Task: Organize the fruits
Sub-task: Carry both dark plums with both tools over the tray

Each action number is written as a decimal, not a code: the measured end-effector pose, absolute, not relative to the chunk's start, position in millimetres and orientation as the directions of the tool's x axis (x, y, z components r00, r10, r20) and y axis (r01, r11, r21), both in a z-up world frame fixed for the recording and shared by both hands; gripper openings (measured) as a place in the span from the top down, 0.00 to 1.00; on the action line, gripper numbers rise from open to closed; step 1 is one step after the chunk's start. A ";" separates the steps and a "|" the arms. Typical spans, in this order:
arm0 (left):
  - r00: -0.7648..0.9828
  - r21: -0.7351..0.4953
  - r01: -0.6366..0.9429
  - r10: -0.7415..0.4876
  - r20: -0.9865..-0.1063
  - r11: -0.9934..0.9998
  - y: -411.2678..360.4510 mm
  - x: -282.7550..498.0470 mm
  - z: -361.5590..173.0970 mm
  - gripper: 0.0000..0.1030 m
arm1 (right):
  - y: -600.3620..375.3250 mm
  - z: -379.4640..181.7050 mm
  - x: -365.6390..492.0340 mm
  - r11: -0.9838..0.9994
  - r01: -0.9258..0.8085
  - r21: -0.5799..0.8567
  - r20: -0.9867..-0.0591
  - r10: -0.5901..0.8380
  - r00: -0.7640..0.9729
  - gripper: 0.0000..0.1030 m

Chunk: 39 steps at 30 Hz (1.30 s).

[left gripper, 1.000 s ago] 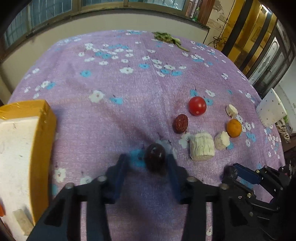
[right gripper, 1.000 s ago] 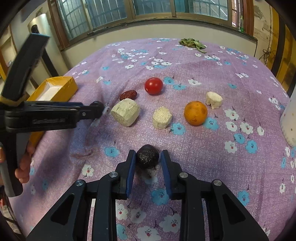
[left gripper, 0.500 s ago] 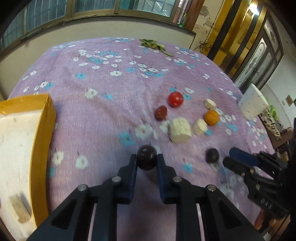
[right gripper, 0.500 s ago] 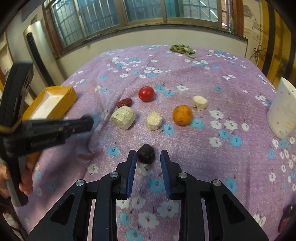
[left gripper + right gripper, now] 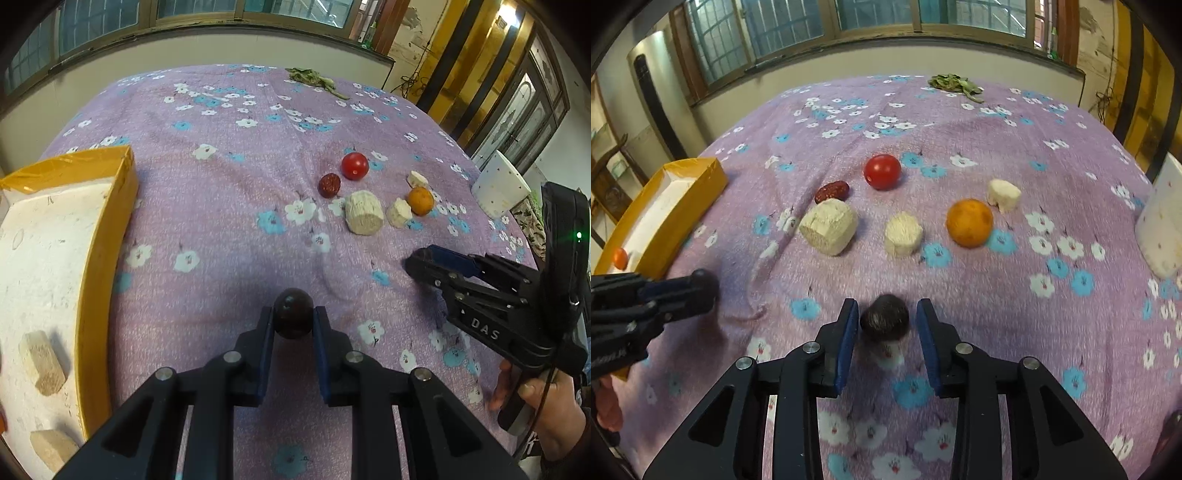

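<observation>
I am gripping a dark round plum-like fruit point(image 5: 293, 313) in my left hand-held gripper point(image 5: 293, 321), pads pressing both its sides, above the purple flowered cloth surface point(image 5: 229, 206). My right hand-held gripper point(image 5: 886, 325) is standing narrow around a second dark fuzzy fruit point(image 5: 884, 320), gaps showing either side. Farther off, an orange point(image 5: 969, 222) and red tomato point(image 5: 882, 171) are lying; a yellow-rimmed tray point(image 5: 110, 206) is sitting left.

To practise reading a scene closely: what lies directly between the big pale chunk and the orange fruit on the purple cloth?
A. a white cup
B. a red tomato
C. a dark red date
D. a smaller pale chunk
D: the smaller pale chunk sits between the big pale chunk and the orange fruit; the others lie off that line.
</observation>
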<state>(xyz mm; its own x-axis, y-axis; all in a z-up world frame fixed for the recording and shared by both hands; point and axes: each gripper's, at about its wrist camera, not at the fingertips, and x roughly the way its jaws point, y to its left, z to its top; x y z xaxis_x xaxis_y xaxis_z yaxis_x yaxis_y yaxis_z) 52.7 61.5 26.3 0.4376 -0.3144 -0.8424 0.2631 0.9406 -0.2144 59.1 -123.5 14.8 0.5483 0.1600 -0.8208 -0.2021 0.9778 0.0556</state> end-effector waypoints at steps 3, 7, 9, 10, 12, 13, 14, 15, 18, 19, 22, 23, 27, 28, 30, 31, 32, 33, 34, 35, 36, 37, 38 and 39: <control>0.434 -0.227 0.258 -0.323 -0.841 0.939 63.4 51.6 26.0 0.78 | -119.5 16.4 54.0 0.975 -0.218 0.045 -0.826 0.160 0.541 0.78; 0.440 -0.233 0.271 -0.335 -0.833 0.934 65.0 46.2 30.2 0.78 | -117.3 29.4 35.3 0.973 -0.228 0.045 -0.813 0.168 0.558 0.78; 0.446 -0.243 0.271 -0.345 -0.826 0.932 67.1 42.8 33.6 0.78 | -116.2 38.1 24.5 0.971 -0.233 0.046 -0.803 0.175 0.570 0.78; 0.449 -0.248 0.270 -0.350 -0.822 0.930 68.4 40.7 35.6 0.78 | -115.2 42.2 19.2 0.971 -0.234 0.047 -0.798 0.178 0.576 0.78; 0.455 -0.260 0.267 -0.359 -0.815 0.928 70.9 35.4 40.0 0.78 | -113.9 50.4 7.7 0.971 -0.236 0.049 -0.787 0.183 0.590 0.78; 0.459 -0.259 0.269 -0.360 -0.812 0.928 71.4 32.5 42.2 0.78 | -113.8 54.2 1.3 0.970 -0.236 0.052 -0.781 0.187 0.595 0.78; 0.466 -0.254 0.274 -0.359 -0.809 0.928 71.2 29.3 44.7 0.78 | -112.2 56.1 -1.3 0.971 -0.234 0.053 -0.779 0.187 0.599 0.78; 0.475 -0.244 0.279 -0.355 -0.805 0.929 71.1 25.9 47.6 0.78 | -111.2 58.9 -6.4 0.971 -0.232 0.055 -0.774 0.188 0.604 0.78; 0.498 -0.228 0.293 -0.351 -0.793 0.929 73.4 15.6 55.9 0.78 | -106.3 63.7 -13.9 0.972 -0.229 0.054 -0.766 0.187 0.615 0.78; 0.502 -0.230 0.295 -0.356 -0.788 0.927 75.8 12.8 58.5 0.78 | -103.7 65.0 -16.2 0.972 -0.229 0.052 -0.764 0.187 0.617 0.78; 0.514 -0.242 0.289 -0.363 -0.777 0.926 86.5 8.0 65.6 0.78 | -94.4 67.4 -18.4 0.970 -0.237 0.057 -0.763 0.195 0.616 0.78; 0.519 -0.243 0.284 -0.362 -0.774 0.927 91.0 7.0 67.7 0.78 | -91.5 67.7 -18.7 0.969 -0.242 0.058 -0.762 0.199 0.616 0.78; 0.545 -0.246 0.252 -0.347 -0.763 0.936 111.4 4.9 75.6 0.78 | -69.4 71.5 -15.2 0.959 -0.278 0.062 -0.757 0.226 0.612 0.78; 0.553 -0.244 0.242 -0.340 -0.761 0.939 117.8 4.5 77.4 0.78 | -62.0 72.7 -13.4 0.954 -0.292 0.067 -0.756 0.239 0.609 0.78; 0.564 -0.244 0.220 -0.328 -0.758 0.944 130.6 5.0 80.4 0.78 | -47.5 74.5 -10.2 0.946 -0.317 0.072 -0.753 0.260 0.604 0.78; 0.569 -0.245 0.208 -0.321 -0.757 0.947 137.8 5.8 81.7 0.78 | -37.8 75.6 -7.6 0.940 -0.334 0.071 -0.752 0.270 0.601 0.78; 0.572 -0.247 0.196 -0.316 -0.757 0.949 145.4 6.7 82.7 0.78 | -28.0 76.9 -4.7 0.934 -0.351 0.069 -0.750 0.280 0.599 0.78; 0.576 -0.247 0.184 -0.309 -0.757 0.951 151.5 7.4 83.4 0.78 | -20.8 78.1 -3.0 0.929 -0.363 0.069 -0.750 0.288 0.595 0.78; 0.582 -0.247 0.172 -0.300 -0.756 0.954 158.8 8.0 84.1 0.78 | -11.1 79.6 0.3 0.922 -0.380 0.076 -0.749 0.304 0.589 0.78; 0.586 -0.247 0.161 -0.294 -0.755 0.956 165.4 8.3 84.4 0.78 | -5.8 80.0 1.2 0.918 -0.387 0.081 -0.748 0.313 0.586 0.78; 0.589 -0.247 0.148 -0.286 -0.756 0.958 173.1 9.1 84.7 0.78 | 2.9 81.3 4.2 0.912 -0.401 0.087 -0.747 0.326 0.580 0.78; 0.592 -0.246 0.138 -0.279 -0.756 0.959 179.7 9.9 85.0 0.78 | 9.4 82.2 6.6 0.908 -0.410 0.088 -0.746 0.333 0.578 0.78; 0.596 -0.242 0.125 -0.268 -0.757 0.962 186.8 10.8 85.4 0.78 | 19.2 83.5 9.7 0.901 -0.425 0.089 -0.744 0.344 0.573 0.78; 0.600 -0.241 0.115 -0.261 -0.757 0.964 193.6 10.6 85.9 0.78 | 25.1 84.1 11.6 0.896 -0.434 0.091 -0.743 0.351 0.570 0.78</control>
<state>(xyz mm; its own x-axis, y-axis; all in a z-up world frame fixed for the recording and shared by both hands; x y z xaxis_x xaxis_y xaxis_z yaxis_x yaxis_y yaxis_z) 10.6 193.6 85.9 0.5996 -0.2608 -0.7566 0.1152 0.9637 -0.2409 11.6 25.1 84.1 0.5696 0.3511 -0.7432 -0.4339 0.8963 0.0910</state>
